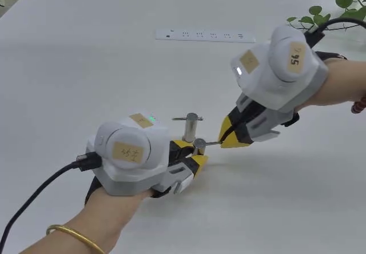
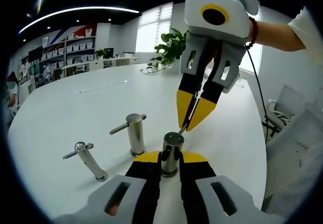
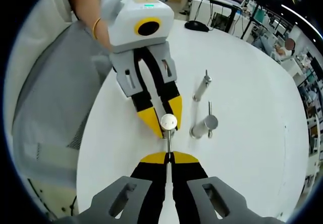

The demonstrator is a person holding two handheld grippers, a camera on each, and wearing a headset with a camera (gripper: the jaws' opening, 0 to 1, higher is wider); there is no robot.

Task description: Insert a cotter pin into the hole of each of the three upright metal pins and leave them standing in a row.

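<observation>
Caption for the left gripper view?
Left gripper grips a silver metal pin; right gripper holds a thin cotter pin at its top.

left claw (image 2: 171,158) clamps upright pin (image 2: 172,142) while right claw (image 2: 188,126) holds cotter pin (image 2: 181,130) at its top.

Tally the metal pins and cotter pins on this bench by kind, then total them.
metal pins: 3, one in the left gripper
cotter pins: 3, one in the right gripper
Total: 6
</observation>
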